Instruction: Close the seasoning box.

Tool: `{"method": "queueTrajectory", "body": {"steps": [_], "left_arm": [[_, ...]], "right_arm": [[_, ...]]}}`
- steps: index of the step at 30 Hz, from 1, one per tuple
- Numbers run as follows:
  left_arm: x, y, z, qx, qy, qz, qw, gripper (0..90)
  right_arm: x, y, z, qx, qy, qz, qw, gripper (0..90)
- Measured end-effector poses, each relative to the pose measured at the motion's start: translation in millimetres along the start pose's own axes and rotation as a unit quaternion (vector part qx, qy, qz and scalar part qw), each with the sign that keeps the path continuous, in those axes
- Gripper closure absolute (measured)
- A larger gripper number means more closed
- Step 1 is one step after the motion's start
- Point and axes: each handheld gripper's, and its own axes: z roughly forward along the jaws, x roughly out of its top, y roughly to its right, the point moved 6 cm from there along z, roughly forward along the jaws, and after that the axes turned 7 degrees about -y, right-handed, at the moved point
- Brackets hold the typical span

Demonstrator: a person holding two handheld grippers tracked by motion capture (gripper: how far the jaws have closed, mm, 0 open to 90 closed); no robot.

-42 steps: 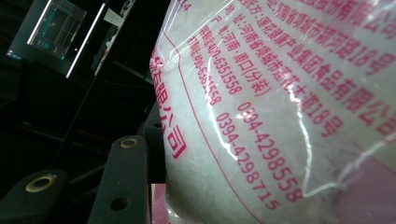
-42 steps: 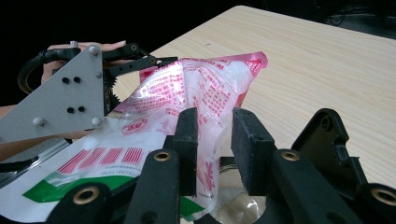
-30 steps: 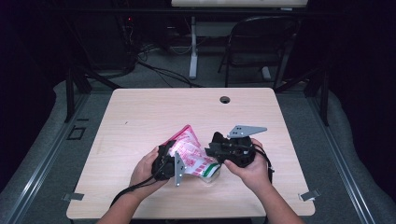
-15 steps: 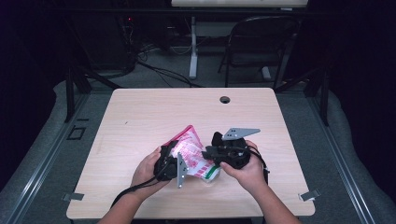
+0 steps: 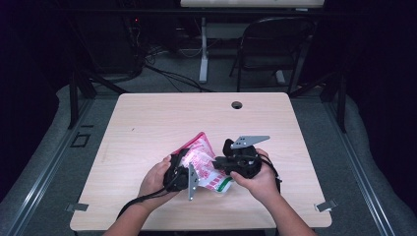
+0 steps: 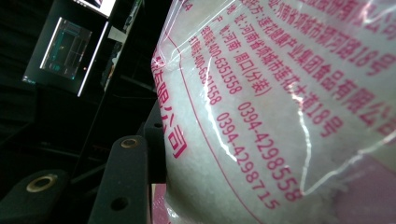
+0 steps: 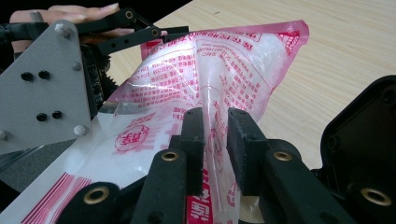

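Right gripper fingers have just closed, pinching the bag; left gripper grips it too.

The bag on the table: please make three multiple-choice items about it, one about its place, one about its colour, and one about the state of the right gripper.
1. Where is the bag?
A. Between the two grippers, near the table's front edge
B. Beside the hole at the far edge
C. On the floor

2. What colour is the print on the bag?
A. Blue
B. Pink-red
C. Black

3. How does the right gripper stand?
A. Wide open, away from the bag
B. Jaws around a fold of the bag
C. Lying flat on the table

Answers: 1 A, the high view shows it between the left gripper and the right one. 2 B, both gripper views show pink-red letters. 3 B, a fold rises between its pads, which have just been closing.
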Motion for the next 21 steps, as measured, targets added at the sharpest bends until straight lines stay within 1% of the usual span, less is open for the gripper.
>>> {"method": "queueTrajectory", "body": {"steps": [7,12,13,16,21], "left_arm": [[-0.8,1.1,-0.5,0.002,-0.003,0.010,0.9999,55.8],[-1.4,2.1,-0.3,0.007,-0.004,0.019,0.9998,55.9],[-1.4,2.1,-0.3,0.007,-0.004,0.019,0.9998,56.0],[-2.5,1.7,-1.0,0.014,-0.011,0.034,0.9993,56.0],[-3.3,1.3,-0.9,0.016,-0.014,0.036,0.9991,56.3]], "right_arm": [[-1.7,0.2,1.5,-0.003,-0.010,-0.003,0.9999,83.3],[-2.6,1.7,2.6,-0.006,-0.018,-0.006,0.9998,88.3],[-2.6,1.7,2.6,-0.006,-0.018,-0.006,0.9998,88.3],[-3.0,2.2,3.8,-0.009,-0.021,-0.006,0.9997,89.3],[-2.0,3.5,5.1,-0.014,-0.019,-0.007,0.9997,89.8]]}}
